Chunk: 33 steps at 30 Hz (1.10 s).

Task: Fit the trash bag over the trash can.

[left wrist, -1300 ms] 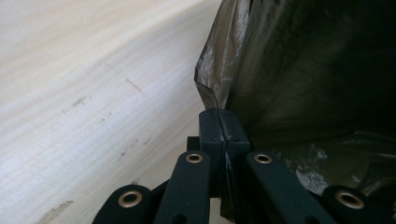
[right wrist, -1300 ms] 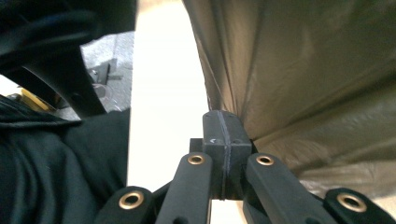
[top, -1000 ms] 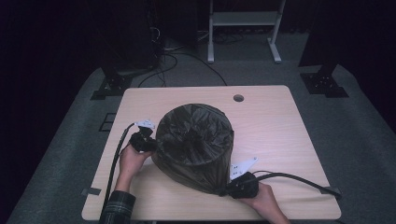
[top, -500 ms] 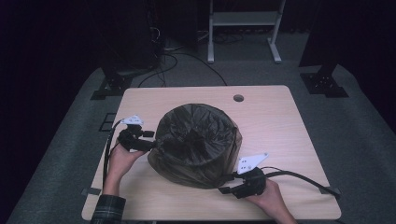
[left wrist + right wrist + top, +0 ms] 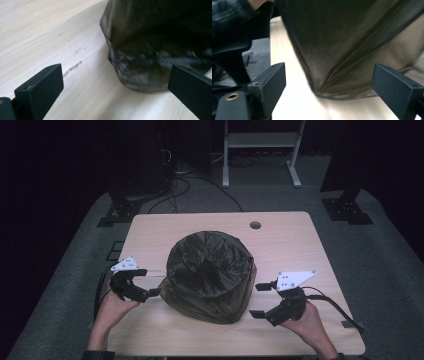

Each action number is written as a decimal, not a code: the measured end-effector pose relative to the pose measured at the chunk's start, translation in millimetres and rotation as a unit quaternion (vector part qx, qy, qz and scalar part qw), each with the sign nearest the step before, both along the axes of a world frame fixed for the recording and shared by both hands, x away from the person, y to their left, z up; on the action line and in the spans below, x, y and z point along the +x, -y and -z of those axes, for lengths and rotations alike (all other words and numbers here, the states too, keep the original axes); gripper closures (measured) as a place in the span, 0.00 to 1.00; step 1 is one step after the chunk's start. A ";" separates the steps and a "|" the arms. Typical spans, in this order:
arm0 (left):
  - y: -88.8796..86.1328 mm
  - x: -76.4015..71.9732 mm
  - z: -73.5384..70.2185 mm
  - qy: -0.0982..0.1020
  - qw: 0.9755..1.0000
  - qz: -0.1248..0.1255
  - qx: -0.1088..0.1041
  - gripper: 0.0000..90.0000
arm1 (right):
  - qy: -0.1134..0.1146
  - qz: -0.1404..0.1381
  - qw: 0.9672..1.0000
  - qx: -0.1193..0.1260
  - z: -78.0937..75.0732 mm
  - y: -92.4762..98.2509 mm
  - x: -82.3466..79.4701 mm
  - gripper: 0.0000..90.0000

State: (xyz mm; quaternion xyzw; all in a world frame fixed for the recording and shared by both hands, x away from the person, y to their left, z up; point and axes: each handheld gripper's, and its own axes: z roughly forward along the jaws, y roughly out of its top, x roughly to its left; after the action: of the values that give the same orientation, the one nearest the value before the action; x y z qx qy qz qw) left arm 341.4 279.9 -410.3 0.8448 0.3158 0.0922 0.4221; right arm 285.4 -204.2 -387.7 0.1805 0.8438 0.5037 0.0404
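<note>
High view first: both hands have let go of the dark plastic bag [image 5: 210,276] — a second ago each tool was pinched onto the film at the bag's lower sides, and now the two sit drawn back from it, one on either flank. The bag itself has settled lower and wider than it stood a moment ago, a rounded mound in the middle of the tabletop [image 5: 280,227], with a deep dimple in its crown and its skirt spread on the wood.

My reading is that whatever tugging or shaping of the bag was in hand has ended for this pass; the bag stands on its own, and the next grip would have to be taken fresh.

The left tool [image 5: 151,282] has just been opening its jaws, and they now stand spread wide. Its lower jaw tip lies close by the bag's hem, though from above I cannot tell if it brushes the film. In the left gripper view the bag's crinkled corner [image 5: 140,70] sits ahead between the two black jaws, with bare wood on either side — nothing is pinched.

The right tool [image 5: 260,300] has likewise just been opening, jaws parted, held just beside the bag's near right edge. In the right gripper view the bag's folded bottom corner [image 5: 324,82] hangs between the jaws and beyond them, untouched by either.
</note>
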 end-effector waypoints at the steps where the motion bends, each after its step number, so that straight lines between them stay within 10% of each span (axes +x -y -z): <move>1: -0.5 -3.1 2.2 0.000 1.000 0.005 0.002 0.00 | 0.006 0.004 1.000 -0.001 -4.8 2.0 0.8 0.12; 21: 19.1 -30.9 58.4 -0.023 0.992 0.061 0.106 0.00 | 0.055 0.032 0.998 -0.009 -85.2 5.5 29.4 0.11; 33: 22.8 -35.2 73.0 0.023 0.994 0.076 0.073 0.00 | 0.062 0.019 0.995 -0.072 -111.3 -28.9 59.7 0.11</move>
State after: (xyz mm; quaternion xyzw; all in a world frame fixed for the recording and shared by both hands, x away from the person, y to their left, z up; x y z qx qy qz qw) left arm 306.2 257.1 -483.2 0.8923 0.2334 0.1022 0.3726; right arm 345.1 -175.3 -276.5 0.1616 0.8700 0.4514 0.1148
